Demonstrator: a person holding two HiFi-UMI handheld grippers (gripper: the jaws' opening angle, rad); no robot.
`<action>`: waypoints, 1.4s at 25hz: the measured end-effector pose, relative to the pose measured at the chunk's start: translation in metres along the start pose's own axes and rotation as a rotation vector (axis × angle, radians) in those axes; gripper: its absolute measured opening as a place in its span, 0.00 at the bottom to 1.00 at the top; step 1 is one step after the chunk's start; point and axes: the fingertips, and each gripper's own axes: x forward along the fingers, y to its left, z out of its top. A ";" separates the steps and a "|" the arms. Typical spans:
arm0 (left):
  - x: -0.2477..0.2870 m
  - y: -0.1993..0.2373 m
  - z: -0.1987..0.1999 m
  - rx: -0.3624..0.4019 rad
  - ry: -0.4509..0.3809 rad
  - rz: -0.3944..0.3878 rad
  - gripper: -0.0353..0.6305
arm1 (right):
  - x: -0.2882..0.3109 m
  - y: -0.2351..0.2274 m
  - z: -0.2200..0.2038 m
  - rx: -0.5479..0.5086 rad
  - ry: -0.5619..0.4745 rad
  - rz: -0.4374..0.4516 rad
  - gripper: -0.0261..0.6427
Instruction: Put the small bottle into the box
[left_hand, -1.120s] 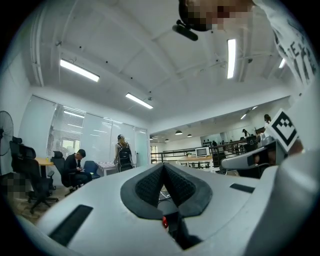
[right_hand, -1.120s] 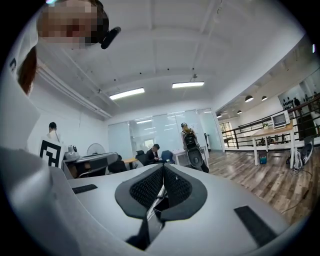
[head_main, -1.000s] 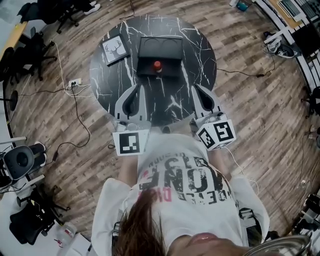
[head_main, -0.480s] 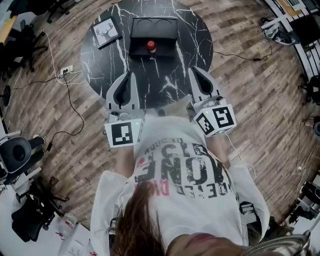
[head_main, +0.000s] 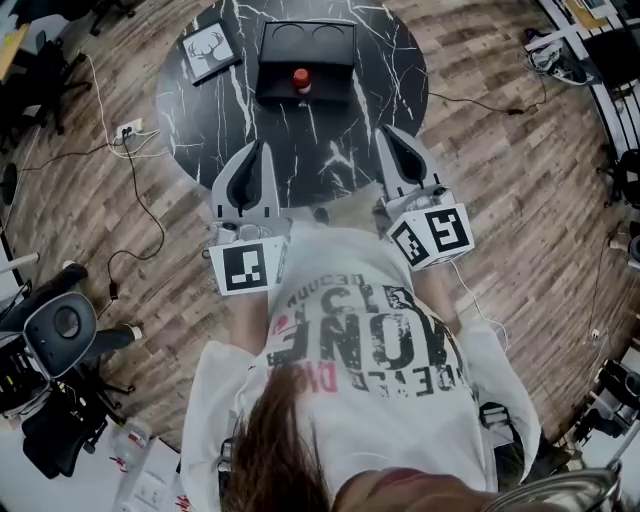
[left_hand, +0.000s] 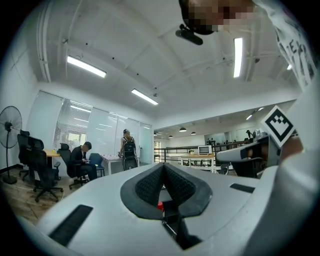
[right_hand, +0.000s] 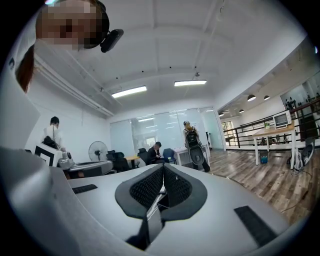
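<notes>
A small bottle with a red cap stands upright in the near part of a black box at the far side of the round black marble table. The box's far part shows two round recesses. My left gripper and right gripper hover side by side over the table's near edge, well short of the box, both pointing at it. Each is shut with nothing between its pads. In the left gripper view a spot of the red cap shows just below the shut left gripper. The right gripper is empty too.
A framed deer picture lies at the table's far left, beside the box. Cables and a power strip lie on the wooden floor at the left. An office chair stands near left. People sit and stand far off in both gripper views.
The head view has shifted, so the table sits higher in the frame. Both grippers stay shut, side by side at the near edge. Bottle and box have not moved on the table.
</notes>
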 end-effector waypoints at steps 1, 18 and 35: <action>0.000 0.000 -0.002 -0.005 0.009 0.000 0.06 | 0.000 0.000 -0.001 0.000 0.000 0.002 0.04; 0.015 0.019 -0.019 -0.035 0.076 -0.078 0.06 | 0.017 0.000 -0.006 -0.027 0.044 -0.051 0.04; 0.044 0.070 -0.001 -0.063 0.045 -0.248 0.06 | 0.065 0.048 -0.005 -0.037 0.046 -0.143 0.04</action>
